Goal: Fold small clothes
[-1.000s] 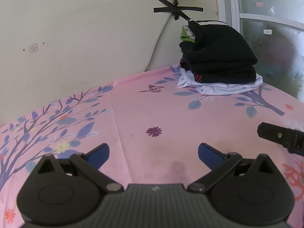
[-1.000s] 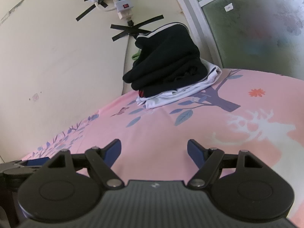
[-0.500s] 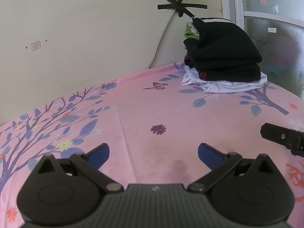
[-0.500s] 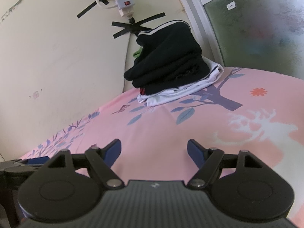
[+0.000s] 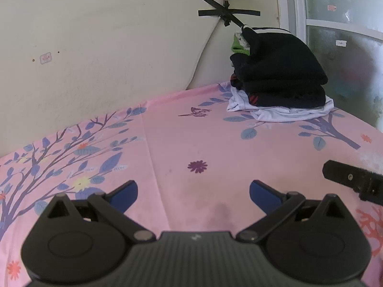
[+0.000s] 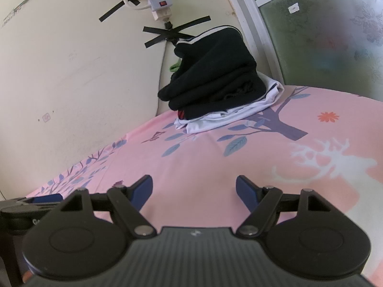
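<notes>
Folded dark clothes (image 5: 277, 71) sit stacked on a white garment (image 5: 282, 113) in the far corner of the pink floral sheet (image 5: 191, 138), right against the cream wall (image 5: 95, 47) and beside the frosted window (image 5: 347, 55). Well short of that stack, the left gripper (image 5: 193, 192) and right gripper (image 6: 194, 189) hover over bare sheet, jaws spread and empty.

Clothes stack (image 5: 277, 79) on sheet (image 5: 191, 138), against wall (image 5: 107, 47)
</notes>
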Available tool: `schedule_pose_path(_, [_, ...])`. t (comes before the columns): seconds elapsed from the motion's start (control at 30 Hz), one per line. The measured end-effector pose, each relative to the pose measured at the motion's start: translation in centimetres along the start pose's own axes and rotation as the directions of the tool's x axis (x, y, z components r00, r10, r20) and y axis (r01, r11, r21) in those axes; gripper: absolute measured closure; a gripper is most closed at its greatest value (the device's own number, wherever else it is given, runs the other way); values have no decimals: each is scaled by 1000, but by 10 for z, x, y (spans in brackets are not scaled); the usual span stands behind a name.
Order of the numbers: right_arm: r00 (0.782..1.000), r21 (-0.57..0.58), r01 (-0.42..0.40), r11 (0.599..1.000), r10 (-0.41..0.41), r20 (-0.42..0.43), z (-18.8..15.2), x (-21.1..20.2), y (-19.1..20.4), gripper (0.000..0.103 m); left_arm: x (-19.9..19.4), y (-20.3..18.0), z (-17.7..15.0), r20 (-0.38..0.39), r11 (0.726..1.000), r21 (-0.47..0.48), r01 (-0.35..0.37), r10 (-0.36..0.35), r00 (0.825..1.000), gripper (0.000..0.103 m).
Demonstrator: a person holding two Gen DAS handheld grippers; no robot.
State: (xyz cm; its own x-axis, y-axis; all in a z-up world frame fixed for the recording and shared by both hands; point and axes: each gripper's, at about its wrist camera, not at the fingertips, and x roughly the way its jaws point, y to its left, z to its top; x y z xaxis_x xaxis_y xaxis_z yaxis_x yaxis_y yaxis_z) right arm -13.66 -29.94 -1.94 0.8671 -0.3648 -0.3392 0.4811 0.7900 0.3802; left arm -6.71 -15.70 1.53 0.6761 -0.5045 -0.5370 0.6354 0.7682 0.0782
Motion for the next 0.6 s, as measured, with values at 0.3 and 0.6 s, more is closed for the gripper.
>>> schedule_pose_path(0.3, [1000,-1,0,1000,0,-1,0,0,0,32,-1,-4,1,4,999,12,-31,31,1000,0])
schedule_pose_path(0.6, [1000,-1,-2,1000,2,0,1,1,0,32,-1,-6,1,-1,999,27,-40,40,999,0])
